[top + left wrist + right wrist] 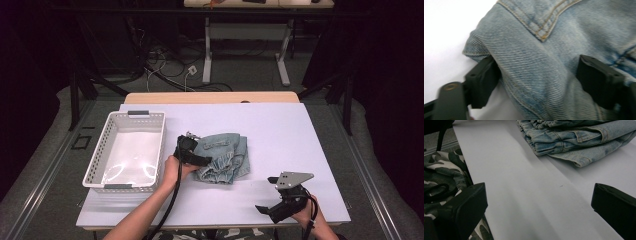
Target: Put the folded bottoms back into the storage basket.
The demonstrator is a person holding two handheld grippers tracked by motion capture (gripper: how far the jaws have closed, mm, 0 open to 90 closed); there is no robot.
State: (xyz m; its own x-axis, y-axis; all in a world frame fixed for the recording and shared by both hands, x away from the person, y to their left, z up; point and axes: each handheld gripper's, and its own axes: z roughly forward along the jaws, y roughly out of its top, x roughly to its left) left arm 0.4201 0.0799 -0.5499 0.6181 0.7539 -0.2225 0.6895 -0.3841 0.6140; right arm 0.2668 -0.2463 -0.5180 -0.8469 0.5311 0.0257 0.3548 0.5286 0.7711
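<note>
A: Left gripper [537,80]?
B: Jaws spread wide, straddling a fold of the jeans [554,50]. Denim bulging between them, touching the left jaw's inner face; not pinched yet. In high view, sits at the jeans' left edge [189,150], held by left hand [174,167].

A: Right gripper [539,212]?
B: Jaws apart, nothing between, just bare table [524,195]. In high view, low near the table's front right edge [280,202], grey plate on top, well apart from the jeans.

A: Jeans – where exactly?
B: Folded bundle, light-blue denim, mid-table [222,157], lying flat on the white sheet. From right gripper view, stacked folds seen side-on [574,140], waistband and seams showing.

A: Anything else nearby?
B: White perforated basket [97,155] left of the jeans, just beside the left gripper, not touching the denim. Camo-print fabric [444,175] at table's edge in right gripper view. Cable trailing from left gripper along the forearm.
</note>
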